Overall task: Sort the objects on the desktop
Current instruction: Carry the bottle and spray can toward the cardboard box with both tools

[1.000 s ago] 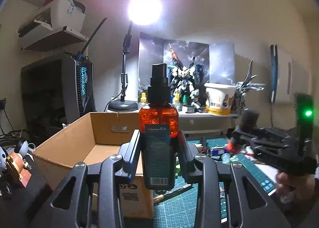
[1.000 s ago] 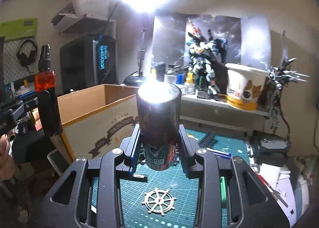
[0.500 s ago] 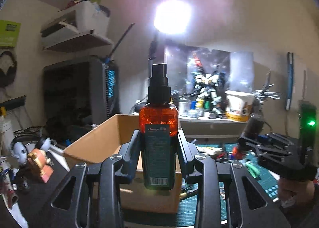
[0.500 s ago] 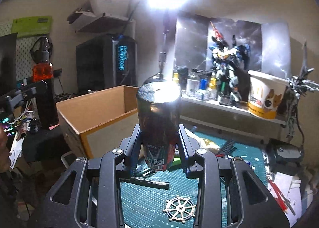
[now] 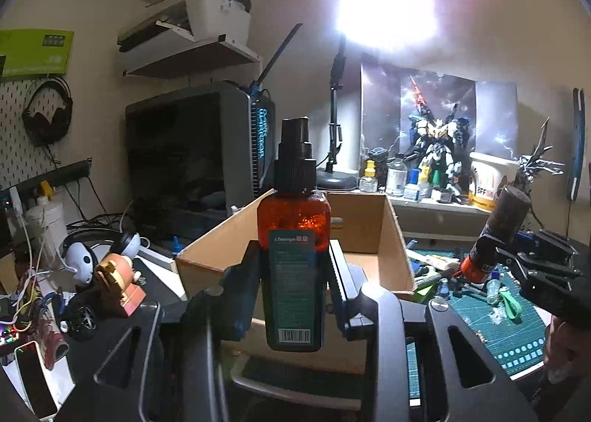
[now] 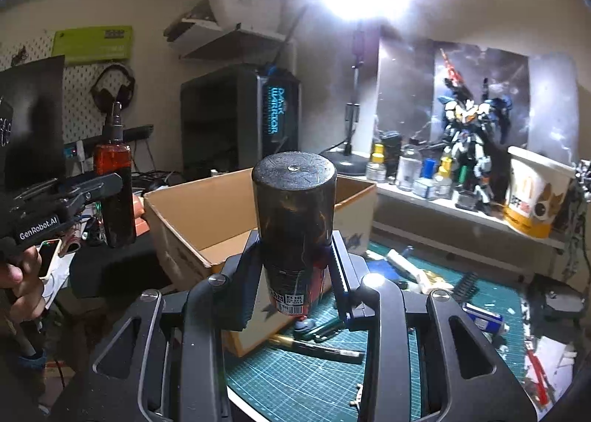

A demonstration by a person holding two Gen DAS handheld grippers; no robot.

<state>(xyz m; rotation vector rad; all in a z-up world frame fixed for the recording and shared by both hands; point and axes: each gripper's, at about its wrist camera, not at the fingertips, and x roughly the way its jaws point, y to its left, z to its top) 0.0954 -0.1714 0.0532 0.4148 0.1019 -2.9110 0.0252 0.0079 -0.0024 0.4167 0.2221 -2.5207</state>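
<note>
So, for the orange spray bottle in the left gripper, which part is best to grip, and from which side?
Grip the orange spray bottle on its flat labelled body, below the shoulder, as the left gripper does now: one finger on each narrow side, coming level from the barcode face. The bottle stands upright; its black pump top is narrow and probably slips or presses down.
</note>
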